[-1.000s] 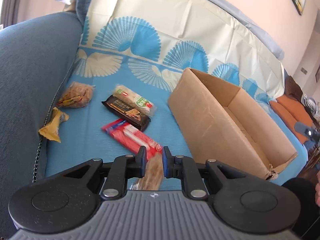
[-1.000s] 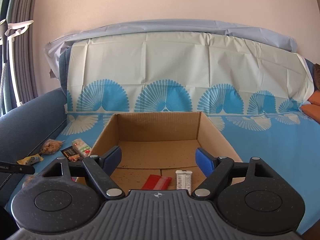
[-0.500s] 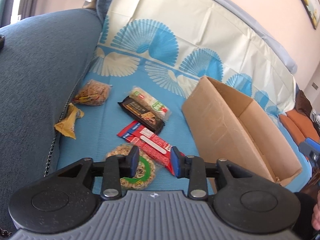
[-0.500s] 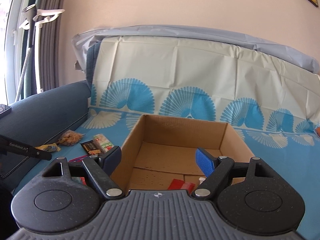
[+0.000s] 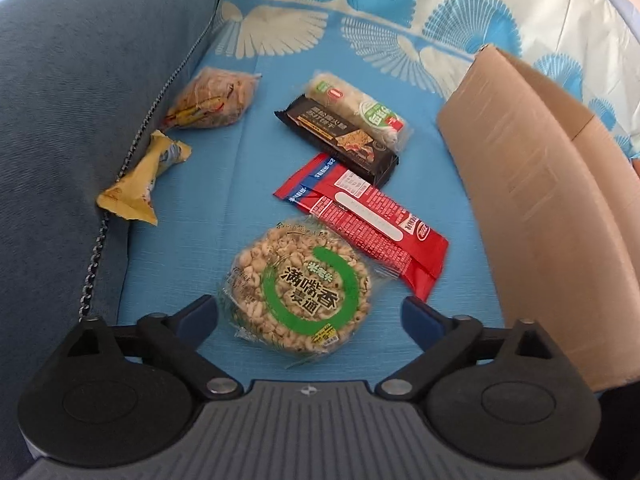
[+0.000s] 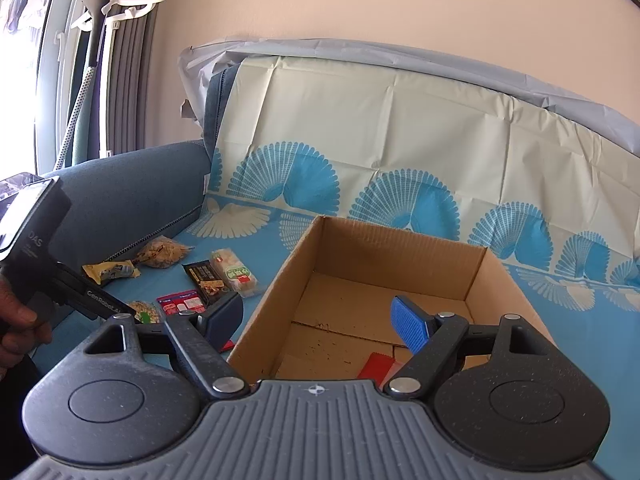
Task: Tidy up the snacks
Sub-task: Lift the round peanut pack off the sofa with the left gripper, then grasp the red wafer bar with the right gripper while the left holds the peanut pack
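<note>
Covering the seat: blue cloth (image 5: pixel 248 152) with white and blue fan prints, spread over a blue sofa (image 5: pixel 80 80); every snack and the box rest on it
Box: open cardboard box (image 6: pixel 384 256), largest thing on the cloth, at 3 o'clock of the loose snacks and apart from them; on its floor near the front wall lies a red packet (image 6: pixel 376 366), partly hidden by the right gripper's body
Left gripper: left gripper (image 5: pixel 310 314) tilted down over the seat, fingers spread wide after just opening, clamping nothing; blue pads flank the round snack without touching it
Right gripper: right gripper (image 6: pixel 320 316) level over the box's front edge, fingers well apart with nothing between them; left pad outside the box wall, right pad over the inside
Hand: a person's hand (image 6: pixel 16 320) at 9 o'clock in the right wrist view, gripping the left tool's dark handle
Round snack: puffed-grain cake (image 5: pixel 298 290) in clear wrap with a green ring label, flat on the cloth between the left gripper's fingers
Red pack: red wrapper (image 5: pixel 360 220) at 1 o'clock of the cake, its edge overlapping the cake's wrap
Dark bar: black biscuit pack (image 5: pixel 336 140) at 12 o'clock of the red wrapper, touching it
Pale roll: clear-wrapped roll (image 5: pixel 356 108) lying against the black pack's far side
Brown bag: clear bag of brown snacks (image 5: pixel 212 100) at 10 o'clock, near the sofa arm
Yellow piece: yellow wrapper (image 5: pixel 140 180) at 9 o'clock, against the arm's seam
</note>
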A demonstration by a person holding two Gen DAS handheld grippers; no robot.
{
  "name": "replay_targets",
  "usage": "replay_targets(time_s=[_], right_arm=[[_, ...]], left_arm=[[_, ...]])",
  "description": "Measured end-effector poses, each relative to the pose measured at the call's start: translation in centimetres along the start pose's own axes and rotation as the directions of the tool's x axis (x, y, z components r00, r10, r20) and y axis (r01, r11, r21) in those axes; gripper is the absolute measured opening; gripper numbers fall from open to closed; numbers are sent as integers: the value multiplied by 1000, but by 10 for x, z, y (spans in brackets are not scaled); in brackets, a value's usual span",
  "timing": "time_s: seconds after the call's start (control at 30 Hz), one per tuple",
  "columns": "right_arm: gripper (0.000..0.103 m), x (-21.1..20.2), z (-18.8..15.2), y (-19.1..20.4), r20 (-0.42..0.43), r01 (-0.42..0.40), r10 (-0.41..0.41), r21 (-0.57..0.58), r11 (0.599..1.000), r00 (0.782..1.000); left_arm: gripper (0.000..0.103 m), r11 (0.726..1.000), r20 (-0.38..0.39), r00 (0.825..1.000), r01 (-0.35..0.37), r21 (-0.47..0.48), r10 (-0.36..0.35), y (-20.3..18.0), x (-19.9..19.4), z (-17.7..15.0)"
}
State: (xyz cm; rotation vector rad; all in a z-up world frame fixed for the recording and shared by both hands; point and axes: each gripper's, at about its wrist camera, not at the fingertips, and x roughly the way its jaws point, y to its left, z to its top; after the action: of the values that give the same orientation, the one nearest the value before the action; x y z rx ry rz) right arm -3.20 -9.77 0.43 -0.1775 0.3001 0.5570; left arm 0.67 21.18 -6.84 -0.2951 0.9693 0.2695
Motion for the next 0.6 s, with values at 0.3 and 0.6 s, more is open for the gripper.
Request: replay_targets(time_s=[0.3, 0.6], right_arm=[[83, 9, -1, 7, -29, 11, -11, -28, 1000, 1000], [79, 18, -1, 22, -34, -9, 6, -83, 997, 999]], left_arm=[[102, 996, -46, 995, -83, 39, 85, -11, 31, 9], [87, 996, -28, 996, -87, -9, 86, 3, 9, 3]])
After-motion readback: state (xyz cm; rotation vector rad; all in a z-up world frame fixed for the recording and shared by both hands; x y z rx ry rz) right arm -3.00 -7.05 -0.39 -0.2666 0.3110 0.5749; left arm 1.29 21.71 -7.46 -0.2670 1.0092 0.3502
